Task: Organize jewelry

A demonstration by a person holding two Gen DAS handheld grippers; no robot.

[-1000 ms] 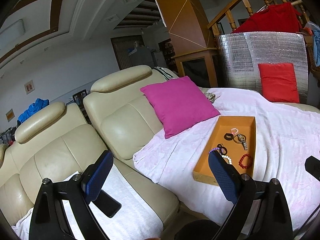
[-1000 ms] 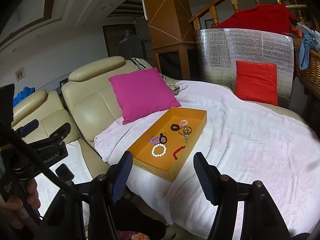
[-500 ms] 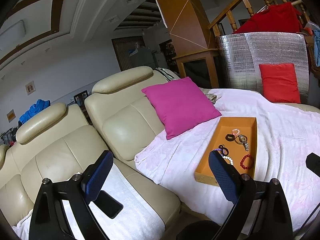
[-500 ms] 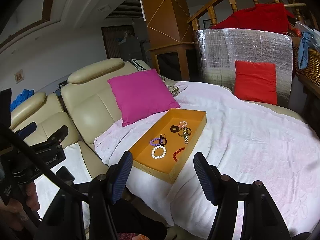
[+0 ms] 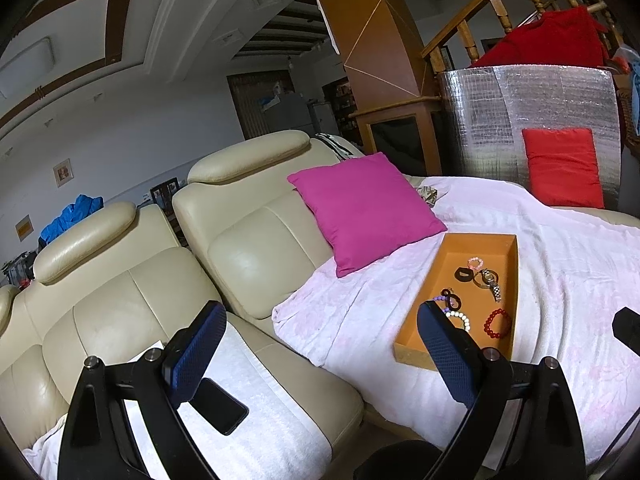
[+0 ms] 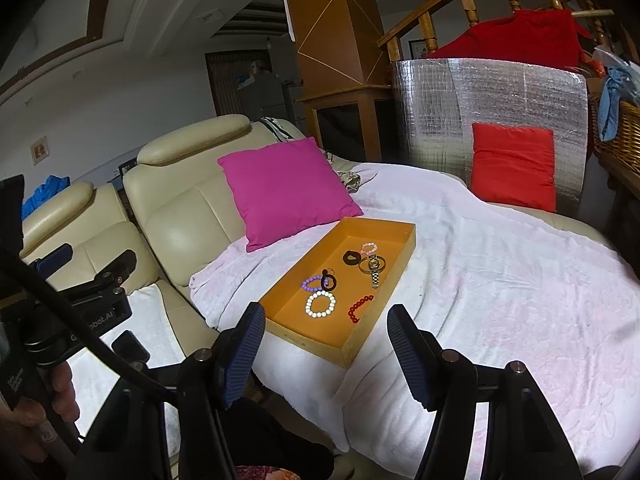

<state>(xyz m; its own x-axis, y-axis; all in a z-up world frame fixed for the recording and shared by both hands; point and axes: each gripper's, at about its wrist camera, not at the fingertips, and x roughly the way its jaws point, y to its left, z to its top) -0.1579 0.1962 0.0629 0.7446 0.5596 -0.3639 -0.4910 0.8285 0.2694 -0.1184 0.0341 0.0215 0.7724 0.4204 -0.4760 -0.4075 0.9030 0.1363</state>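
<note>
Two hand-held grippers, both with jaws spread wide and nothing between the blue pads. Left gripper (image 5: 320, 352) hangs over the cream leather sofa (image 5: 132, 292); right gripper (image 6: 326, 344) hangs over the near edge of the pale pink blanket (image 6: 500, 280), short of the tray.

One orange tray (image 6: 384, 308), shallow and rectangular, lying on the blanket just beside the magenta cushion (image 6: 284, 188). Contents, all loose on the tray floor:
- white bead bracelet (image 6: 320, 304), near end
- red bead bracelet (image 6: 359, 307), just right of the white one, partly hidden by the tray wall in the right wrist view
- purple bead bracelet (image 6: 312, 282), touching a black ring-shaped band (image 6: 329, 280)
- metal wristwatch (image 6: 374, 268), toward the far end
- second black band (image 6: 351, 257), left of the watch
- pink bead bracelet (image 6: 369, 247), farthest item

One red cushion (image 6: 514, 166), upright against a silver foil panel (image 6: 480, 96) at the far side of the blanket.

One dark phone (image 5: 222, 406), flat on a white towel (image 5: 260, 408) on the sofa seat, below the left gripper's left finger.

One hand (image 6: 36, 408) of the person, at the lower left of the right wrist view, wrapped round the left gripper's handle.
</note>
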